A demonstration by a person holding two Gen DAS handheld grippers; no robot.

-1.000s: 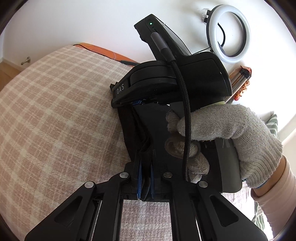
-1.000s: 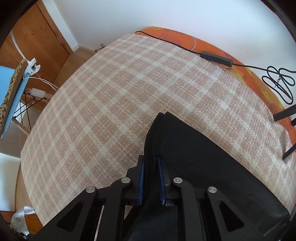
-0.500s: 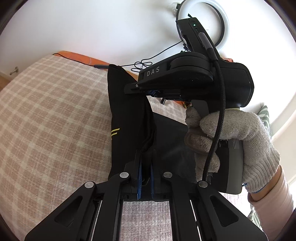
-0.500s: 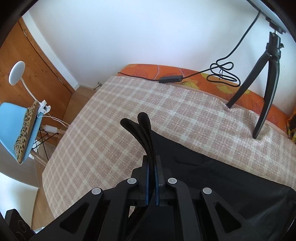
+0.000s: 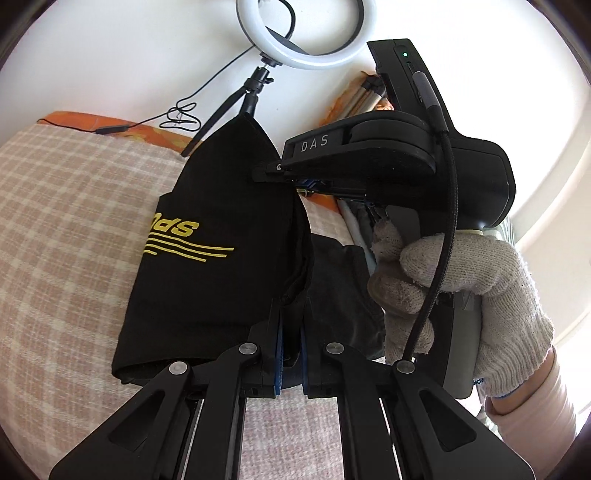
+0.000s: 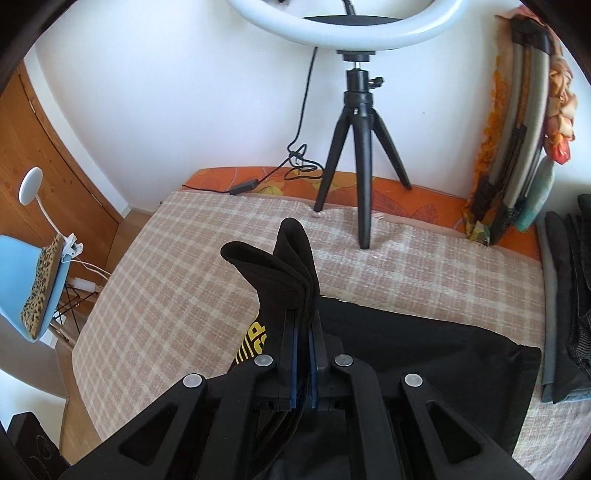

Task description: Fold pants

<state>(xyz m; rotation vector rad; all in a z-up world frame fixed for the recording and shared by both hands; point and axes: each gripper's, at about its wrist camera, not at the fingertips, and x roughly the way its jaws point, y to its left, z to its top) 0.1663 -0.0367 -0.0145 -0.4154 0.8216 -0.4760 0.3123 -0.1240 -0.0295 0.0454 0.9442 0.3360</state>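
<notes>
Pants (image 5: 221, 236), black with yellow lettering and stripes, are lifted off a bed covered by a pink-and-cream checked blanket (image 5: 66, 229), pinched at two spots along one edge. The left gripper (image 5: 290, 354) has its jaws closed tight on a bunched fold of the black cloth, which rises from between the blue pads and hangs down to the left with the yellow print facing out. The right gripper (image 6: 303, 362) is likewise clamped shut on the pants (image 6: 291, 273); several layers of fabric stick up past its pads in a curled, finned shape. From the left wrist view the right gripper (image 5: 295, 181) shows farther off and higher, gripping the top of the raised cloth, held by a hand in a white knit glove (image 5: 461, 288) with a pale sleeve at the wrist. The rest of the pants lies flat on the blanket to the right, near the right gripper. At the far side of the bed, against the white wall, a ring light (image 6: 343, 22) stands on a small black tripod (image 6: 360, 147) with its cable trailing left over an orange sheet (image 6: 424, 199). A stack of dark folded clothes (image 6: 565, 295) sits at the right edge of the bed. A blue chair (image 6: 33, 280) stands on the floor to the left.
</notes>
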